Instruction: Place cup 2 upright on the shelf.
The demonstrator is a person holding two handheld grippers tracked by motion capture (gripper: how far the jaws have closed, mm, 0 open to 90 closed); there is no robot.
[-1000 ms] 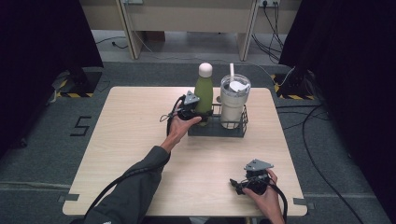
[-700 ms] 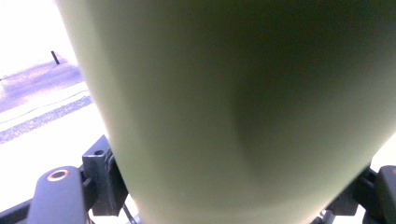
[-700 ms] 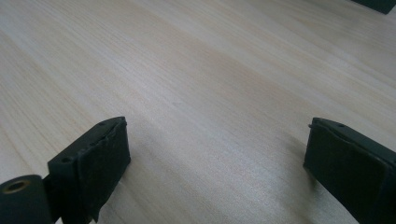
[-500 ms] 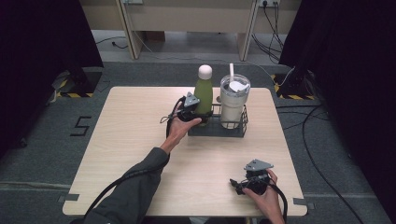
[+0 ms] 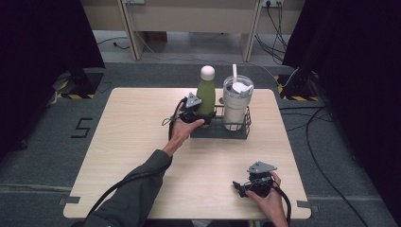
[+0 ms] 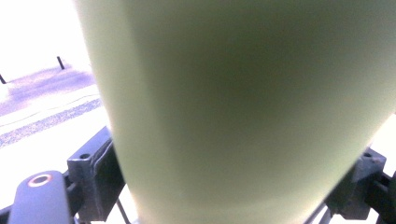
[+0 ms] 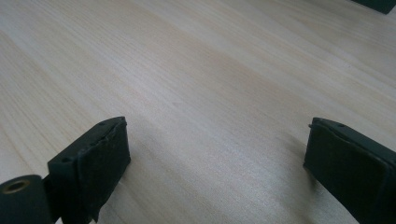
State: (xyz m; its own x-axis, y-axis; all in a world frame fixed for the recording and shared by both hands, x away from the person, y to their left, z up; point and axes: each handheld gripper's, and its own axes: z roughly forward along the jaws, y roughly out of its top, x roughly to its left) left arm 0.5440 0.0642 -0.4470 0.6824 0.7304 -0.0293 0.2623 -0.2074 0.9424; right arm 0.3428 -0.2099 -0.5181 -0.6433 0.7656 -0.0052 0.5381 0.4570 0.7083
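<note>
- Right now my left gripper (image 5: 197, 112) sits at the green bottle (image 5: 205, 96), which stands upright in the left end of the dark wire caddy (image 5: 242, 133) near the far middle of the table (image 5: 132, 142)
- Seen through the left gripper view, the bottle (image 6: 243, 112) fills the space between my two black jaws, one on either side of its body; the jaws have just been opening, and I cannot tell whether the pads touch the bottle's wall
- Beside the bottle, in the right end of the same caddy, stands a pale tumbler (image 5: 236, 101) with a lid and a white straw
- Meanwhile my right gripper (image 5: 246, 184) rests low over the near right part of the table, well apart from the caddy
- Looking along the right gripper view, its jaws stand wide apart with nothing between them but bare wood (image 7: 196, 93)
- Finally, my left sleeve runs in from the bottom edge of the high view toward the caddy
</note>
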